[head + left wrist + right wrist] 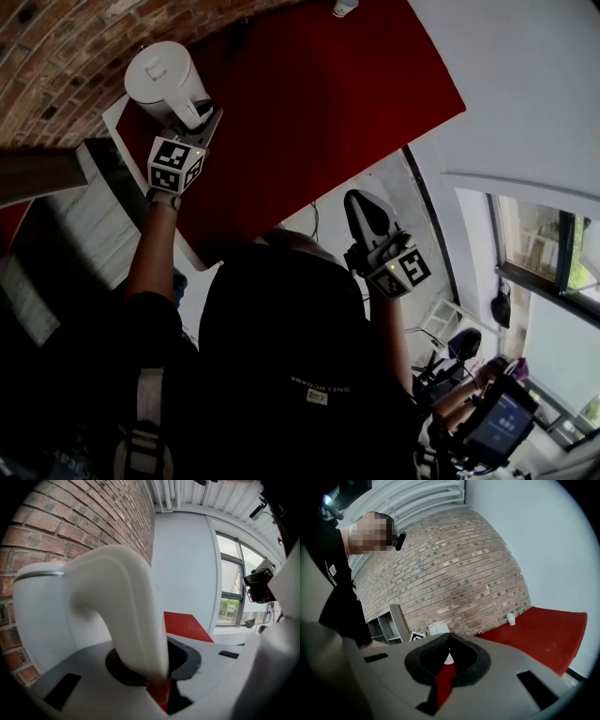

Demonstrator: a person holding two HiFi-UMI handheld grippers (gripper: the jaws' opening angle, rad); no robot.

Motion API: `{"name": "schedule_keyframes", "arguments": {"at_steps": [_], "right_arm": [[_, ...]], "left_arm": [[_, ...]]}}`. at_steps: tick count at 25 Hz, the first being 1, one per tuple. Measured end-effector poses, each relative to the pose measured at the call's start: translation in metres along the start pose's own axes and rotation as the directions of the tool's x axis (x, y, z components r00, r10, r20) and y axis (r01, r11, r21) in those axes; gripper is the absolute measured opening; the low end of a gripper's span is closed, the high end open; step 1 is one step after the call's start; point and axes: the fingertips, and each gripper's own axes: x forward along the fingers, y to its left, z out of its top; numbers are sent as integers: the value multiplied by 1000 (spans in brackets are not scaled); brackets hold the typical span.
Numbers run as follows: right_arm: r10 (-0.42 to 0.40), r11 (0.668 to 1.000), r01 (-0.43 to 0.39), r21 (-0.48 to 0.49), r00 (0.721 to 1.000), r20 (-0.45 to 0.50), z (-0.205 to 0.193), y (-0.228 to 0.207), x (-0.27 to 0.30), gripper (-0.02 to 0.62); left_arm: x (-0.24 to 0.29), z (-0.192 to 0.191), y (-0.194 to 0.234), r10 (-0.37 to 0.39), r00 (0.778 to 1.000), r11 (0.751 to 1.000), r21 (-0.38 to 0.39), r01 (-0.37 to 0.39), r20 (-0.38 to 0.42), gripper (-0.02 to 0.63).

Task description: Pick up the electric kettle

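The white electric kettle (161,80) is at the far left corner of the red table (309,103), next to the brick wall. My left gripper (204,114) is shut on the kettle's curved white handle (126,606). That handle fills the space between the jaws in the left gripper view, with the kettle body (42,616) just beyond. Whether the kettle's base touches the table is hidden. My right gripper (361,211) hangs off the table's near edge, shut and holding nothing. In the right gripper view, the kettle (438,628) shows far off past the touching tips of the right gripper (449,641).
A small white cup (344,7) stands at the table's far edge; the cup (511,618) is by the brick wall. A grey shelf unit (56,216) stands left of the table. Another person's hands hold a device (502,422) at the lower right, near the windows.
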Motion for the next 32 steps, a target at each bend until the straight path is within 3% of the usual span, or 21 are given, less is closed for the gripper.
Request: {"name": "schedule_keyframes", "arguments": {"at_steps": [16,32], "right_arm": [[38,999,-39,37,999,37,6,7,4,6],[104,995,-104,-8,994,18,1,5,10,6]], "left_arm": [[-15,30,-5,-16,1000,999,49,15,13,61],[-50,73,-5,22,999,998,57,-25,50,61]]}}
